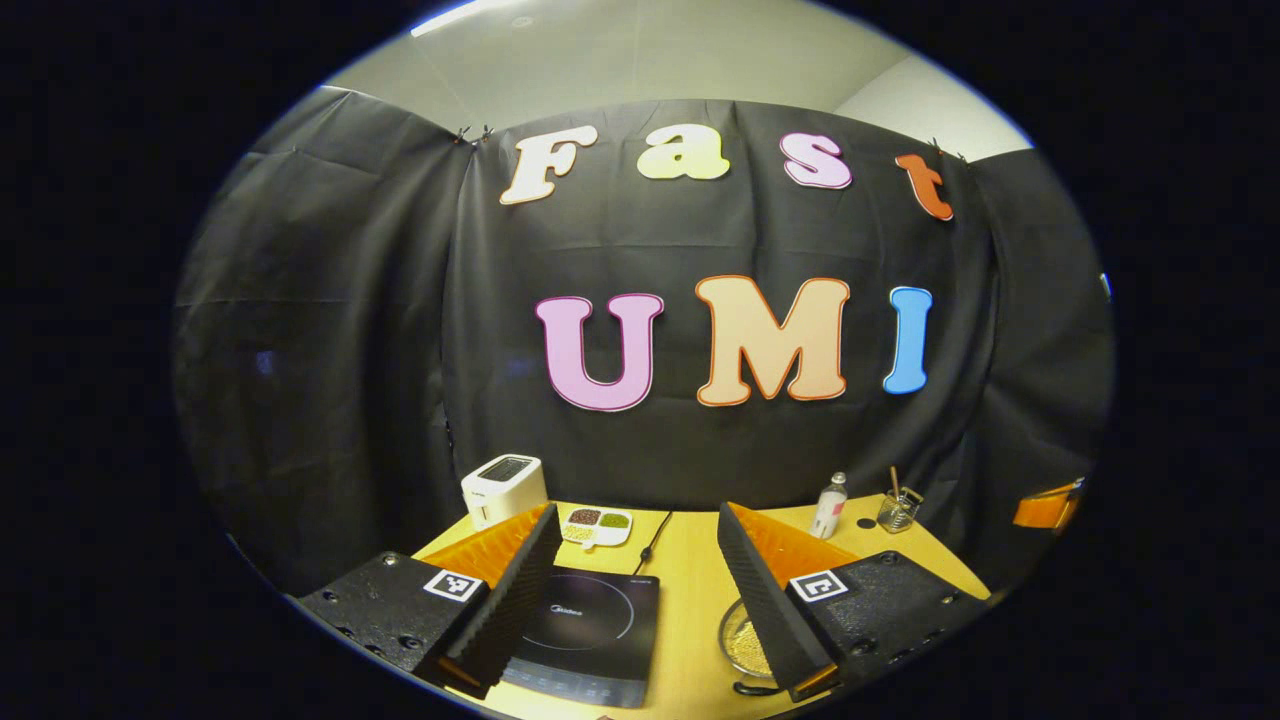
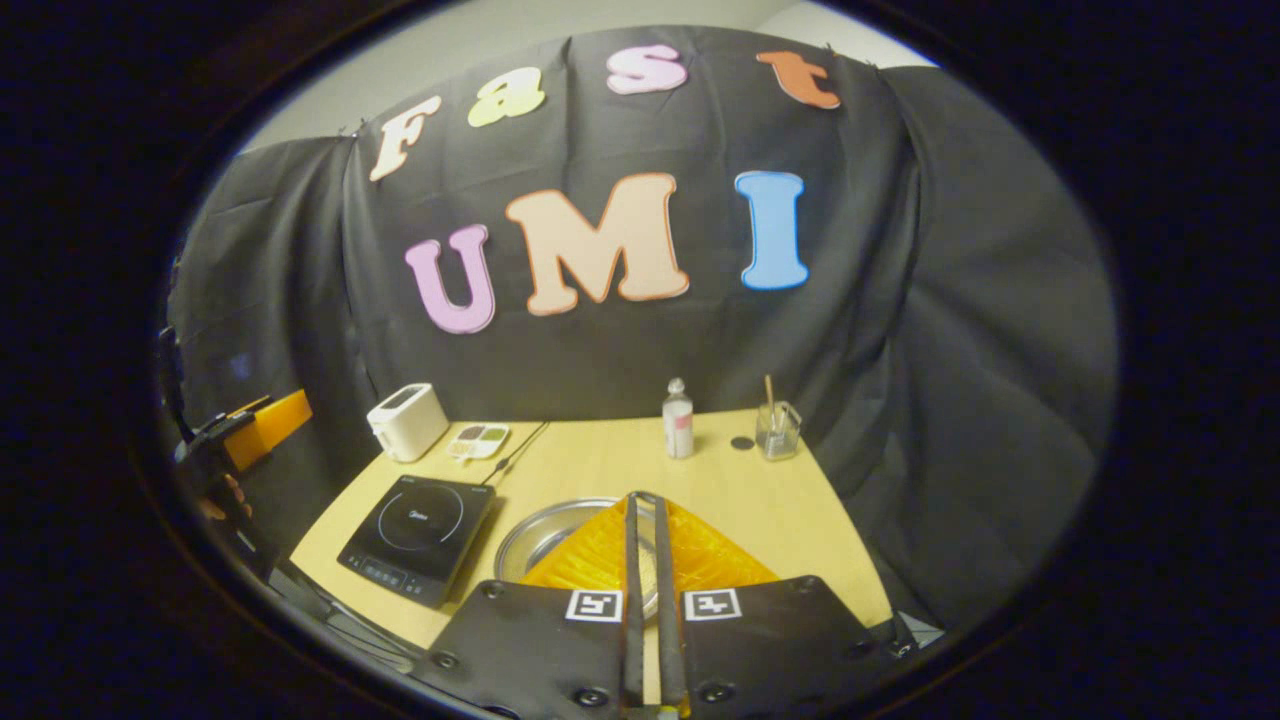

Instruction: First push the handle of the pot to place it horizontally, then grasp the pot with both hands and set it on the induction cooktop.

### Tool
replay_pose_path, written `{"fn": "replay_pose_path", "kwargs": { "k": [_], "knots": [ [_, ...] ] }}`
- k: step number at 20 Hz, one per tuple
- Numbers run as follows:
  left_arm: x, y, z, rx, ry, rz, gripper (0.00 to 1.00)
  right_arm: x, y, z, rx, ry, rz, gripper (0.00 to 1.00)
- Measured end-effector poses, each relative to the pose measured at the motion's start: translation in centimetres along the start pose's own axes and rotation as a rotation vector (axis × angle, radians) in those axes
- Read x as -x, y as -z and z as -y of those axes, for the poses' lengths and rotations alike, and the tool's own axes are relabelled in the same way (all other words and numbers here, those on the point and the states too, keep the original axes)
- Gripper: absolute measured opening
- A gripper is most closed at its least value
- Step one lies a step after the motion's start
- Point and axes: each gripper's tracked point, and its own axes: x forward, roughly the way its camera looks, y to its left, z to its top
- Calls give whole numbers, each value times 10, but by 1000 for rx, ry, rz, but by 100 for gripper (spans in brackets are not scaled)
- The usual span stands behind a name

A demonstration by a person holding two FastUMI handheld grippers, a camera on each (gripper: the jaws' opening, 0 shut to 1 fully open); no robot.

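Well, you held the left gripper spread wide above the near edge of the table, fingers well apart, nothing between them. Starting at the left, the white toaster sat by the booth wall, the little sectioned dish just beside it. The induction cooktop lay flat and bare in front of those, its cord trailing back toward the wall. Next along, the pot rested on the table just to the right of the cooktop, a shallow metal pan with what looked like grains inside; its dark handle peeped out at the near side in the left gripper view. Your right gripper hung over the pot, fingers pressed together, pinching nothing. Beyond stood the bottle and the glass jar. That pot looked stiff, smooth and likely slick, and the loose filling would shift if tipped. I'd nudge the handle near its end, then take the rim on opposite sides and keep it level.
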Motion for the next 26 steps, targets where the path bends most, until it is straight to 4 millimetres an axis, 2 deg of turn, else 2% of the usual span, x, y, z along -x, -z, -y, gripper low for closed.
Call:
{"fn": "replay_pose_path", "kwargs": {
  "k": [1, 2, 3, 4, 5, 6, 8, 11, 12, 14, 15, 18, 20, 21, 22, 26],
  "knots": [
    [-3, 2, -6, -2, 3, -7, 96, -4, 9, -7, -4, -3, -30, 8],
    [-7, 4, -12, -4, 6, -14, 96, -9, 18, -14, -6, -8, -61, 8],
    [-10, 8, -19, -6, 6, -23, 96, -13, 29, -21, -8, -11, -94, 4],
    [-14, 11, -25, -10, 6, -31, 93, -17, 41, -26, -12, -16, -131, 8],
    [-18, 14, -31, -14, 7, -38, 96, -21, 54, -33, -19, -23, -173, 8],
    [-21, 15, -36, -19, 7, -41, 93, -26, 66, -39, -26, -30, -216, 8],
    [-27, 18, -44, -27, 15, -43, 93, -31, 92, -50, -37, -44, -313, 8],
    [-37, 26, -56, -30, 18, -57, 93, -33, 138, -58, -48, -48, -466, 8],
    [-40, 30, -60, -27, 16, -66, 96, -33, 155, -62, -57, -47, -523, 8],
    [-46, 34, -68, -14, 13, -72, 93, -35, 185, -71, -73, -50, -620, 8],
    [-48, 38, -72, -6, 10, -78, 96, -36, 199, -72, -70, -47, -665, 8],
    [-54, 49, -82, 32, 6, -105, 94, -39, 236, -68, -80, 8, -810, 8],
    [-56, 54, -93, 45, -5, -115, 96, -40, 253, -70, -98, 29, -876, 9],
    [-57, 57, -99, 44, -14, -121, 93, -42, 260, -70, -90, 41, -895, 9],
    [-57, 59, -104, 45, -20, -126, 96, -44, 267, -69, -76, 55, -906, 9],
    [-57, 67, -123, 47, -35, -144, 96, -56, 279, -73, -37, 92, -932, 9]
  ]
}}
